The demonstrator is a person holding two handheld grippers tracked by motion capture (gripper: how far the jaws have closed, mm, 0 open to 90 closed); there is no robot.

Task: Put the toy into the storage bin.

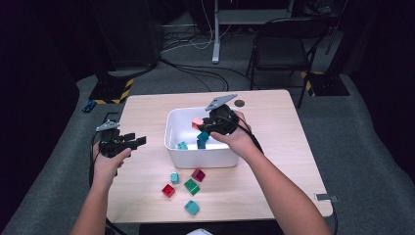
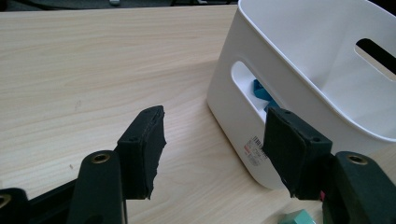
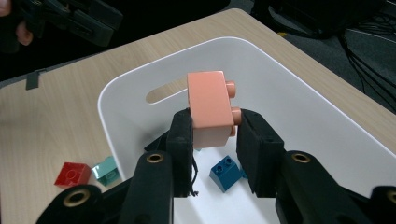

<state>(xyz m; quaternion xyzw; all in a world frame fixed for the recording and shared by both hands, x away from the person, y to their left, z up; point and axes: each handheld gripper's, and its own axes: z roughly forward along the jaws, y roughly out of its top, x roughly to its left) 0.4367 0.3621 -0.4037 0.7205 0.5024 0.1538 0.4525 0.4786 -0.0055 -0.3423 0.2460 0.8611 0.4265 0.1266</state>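
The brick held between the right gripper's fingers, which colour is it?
Salmon pink brick, clearest in the right gripper view.

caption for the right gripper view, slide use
Right gripper holds a pink brick above the white bin, a blue brick inside.

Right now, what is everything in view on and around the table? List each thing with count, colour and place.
table: one, light wood, centre
bin: one, white, mid-table
salmon brick: one, clamped above the bin
bricks in bin: at least three, teal and blue
loose bricks: five, in front of the bin; red, dark red, green, two teal
disc: one, dark, behind the bin
chair: one, black, beyond the table
left hand-held gripper: open, empty, left of the bin
right hand-held gripper: shut on the salmon brick
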